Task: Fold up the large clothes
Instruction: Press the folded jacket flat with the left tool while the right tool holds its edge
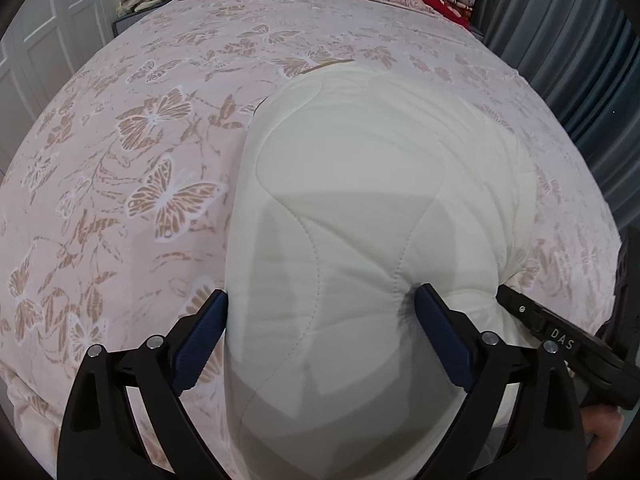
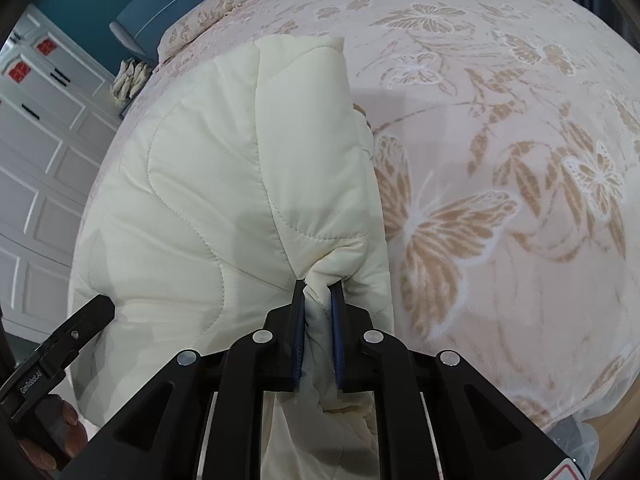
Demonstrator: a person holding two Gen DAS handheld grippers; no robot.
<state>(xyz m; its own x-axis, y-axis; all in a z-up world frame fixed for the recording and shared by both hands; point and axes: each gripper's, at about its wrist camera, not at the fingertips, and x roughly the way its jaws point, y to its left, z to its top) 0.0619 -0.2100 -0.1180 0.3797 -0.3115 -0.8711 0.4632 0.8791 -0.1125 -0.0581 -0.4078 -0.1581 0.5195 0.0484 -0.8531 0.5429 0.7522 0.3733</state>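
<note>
**Over the butterfly bedspread: one tool clamped, one standing wide**

From the left wrist view, the cream quilted padded garment (image 1: 360,200) lies in a long bundle down the middle of the pink bedspread with tan butterfly print (image 1: 140,160). The left tool (image 1: 322,312) sits with its blue-padded fingers well apart, straddling the near end of the bundle; the fabric bulges up between them but nothing is pinched. At the right edge, the black body of the right tool pokes in, pressed against the garment's side.

Switch to the right wrist view: the right tool (image 2: 318,296) has its fingers drawn together on a bunched corner of the cream garment (image 2: 200,184), cloth squeezed tight between the pads. A raised fold runs away from the grip toward the head of the bed (image 2: 500,140), and the left tool's fingertip shows at lower left, touching the garment.

Risks, as I read it: the pinch holds only a gathered wad, so slippery padded cloth could slide out under a pull. With just one side gripped, any lift would likely drag the bundle askew and spoil the fold.

Hard to make out: which garment this is, where the sleeves or hem lie, and how many layers are stacked. Its near end is cut off beneath both tools.
</note>
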